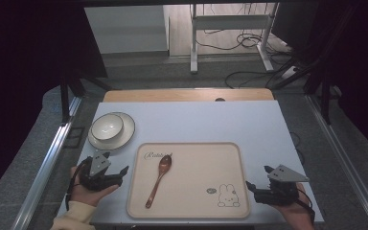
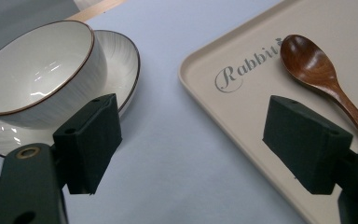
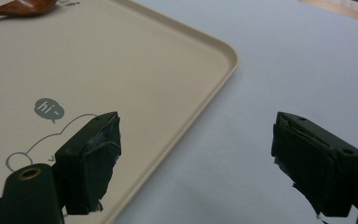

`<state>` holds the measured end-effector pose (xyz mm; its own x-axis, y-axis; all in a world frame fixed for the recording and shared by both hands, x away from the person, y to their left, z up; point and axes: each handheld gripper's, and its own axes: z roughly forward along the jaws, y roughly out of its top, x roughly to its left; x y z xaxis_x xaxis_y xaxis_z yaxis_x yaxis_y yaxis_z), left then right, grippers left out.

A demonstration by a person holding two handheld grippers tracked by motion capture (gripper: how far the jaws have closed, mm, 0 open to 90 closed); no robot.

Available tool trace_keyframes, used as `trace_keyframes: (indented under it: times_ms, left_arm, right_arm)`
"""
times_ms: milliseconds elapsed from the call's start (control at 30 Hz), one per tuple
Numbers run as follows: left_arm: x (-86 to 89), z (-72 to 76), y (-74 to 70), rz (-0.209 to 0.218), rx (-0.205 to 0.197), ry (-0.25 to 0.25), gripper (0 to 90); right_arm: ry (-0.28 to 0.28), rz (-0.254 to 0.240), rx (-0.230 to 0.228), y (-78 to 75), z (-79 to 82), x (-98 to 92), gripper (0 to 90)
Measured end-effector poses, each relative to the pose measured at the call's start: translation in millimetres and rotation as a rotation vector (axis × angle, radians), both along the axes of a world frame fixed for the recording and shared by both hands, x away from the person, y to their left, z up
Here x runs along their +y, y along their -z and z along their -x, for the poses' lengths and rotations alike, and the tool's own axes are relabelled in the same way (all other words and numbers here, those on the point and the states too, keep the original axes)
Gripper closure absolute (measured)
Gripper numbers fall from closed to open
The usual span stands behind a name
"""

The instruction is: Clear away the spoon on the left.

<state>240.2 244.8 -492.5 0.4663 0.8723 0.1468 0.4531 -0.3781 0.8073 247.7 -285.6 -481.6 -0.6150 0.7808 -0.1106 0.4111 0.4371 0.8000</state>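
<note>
Table (image 1: 249, 122) — pale blue top, a person seated at the near edge with one gripper in each hand.

Tray (image 1: 220, 158) — beige, rounded corners, printed with "Rabbit" lettering and a rabbit drawing; lies flat at the near middle of the table.

Spoon (image 1: 159, 179) — dark wood, lying inside the tray on its left half, bowl toward the far side just beside the lettering, handle running toward the person. Nothing touches it.

Bowl (image 1: 107, 126) — white with a thin brown rim, upright on a white plate (image 1: 127, 136) at the table's left, just off the tray's far-left corner.

Left gripper (image 1: 122, 171) — low over the table beside the tray's left edge, jaws spread wide and empty. In the left gripper view one pad (image 2: 91, 140) sits before the plate, the other over the tray's edge near the spoon's handle.

Right gripper (image 1: 250, 186) — off the tray's right edge near the rabbit, jaws wide, nothing between them; one pad (image 3: 91, 158) over the tray's rim, the other over bare table.

Step in hand, as judged — the left gripper is lined up between crockery and tray, nothing yet taken. The next move likely calls for swinging toward the spoon, straddling its thin handle and closing fully; the handle lies flat, so the pads must come down close to the tray.
</note>
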Motion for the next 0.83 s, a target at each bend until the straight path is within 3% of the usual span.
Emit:
trace_keyframes:
  times_ms: [300,533,833]
  left_arm:
    - [1.7,3.6,-0.7,0.079,0.039,0.007,18.5]
    - [-4.1,9.4,-3.1,0.067,0.038,0.028,18.6]
    - [-4.2,8.9,-5.5,0.077,0.04,0.008,18.7]
  right_arm:
    - [-0.006,-0.005,0.02,4.0,-8.1,0.8,16.2]
    - [-0.005,-0.005,0.016,3.6,-10.3,1.5,16.2]
    - [0.005,-0.008,0.018,5.8,-17.2,-3.3,16.2]
